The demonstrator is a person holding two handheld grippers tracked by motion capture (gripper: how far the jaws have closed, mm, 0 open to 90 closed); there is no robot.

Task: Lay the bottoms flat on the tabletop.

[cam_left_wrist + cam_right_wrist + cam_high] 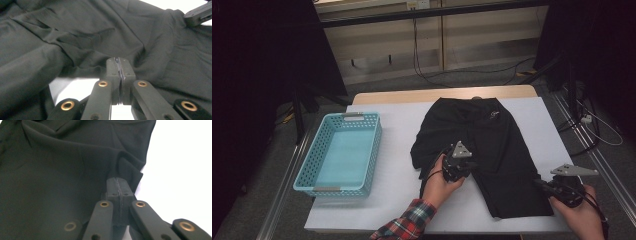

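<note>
The black shorts (pixel 484 150) lie spread on the white table (pixel 397 145), right of the blue basket (pixel 339 152). The left gripper (pixel 120 65) is clenched at the inner hem of one leg, seemingly pinching a thin fold. The right gripper (pixel 120 185) is clamped on the outer hem corner near the table's edge.

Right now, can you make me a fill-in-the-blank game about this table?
1. The black shorts lie on a ____ table cover.
2. The basket at the left is light ____.
3. The left tool pinches the shorts, with its jaws ____.
4. The sleeve has a ____ pattern.

Missing words: white; blue; shut; plaid
</note>
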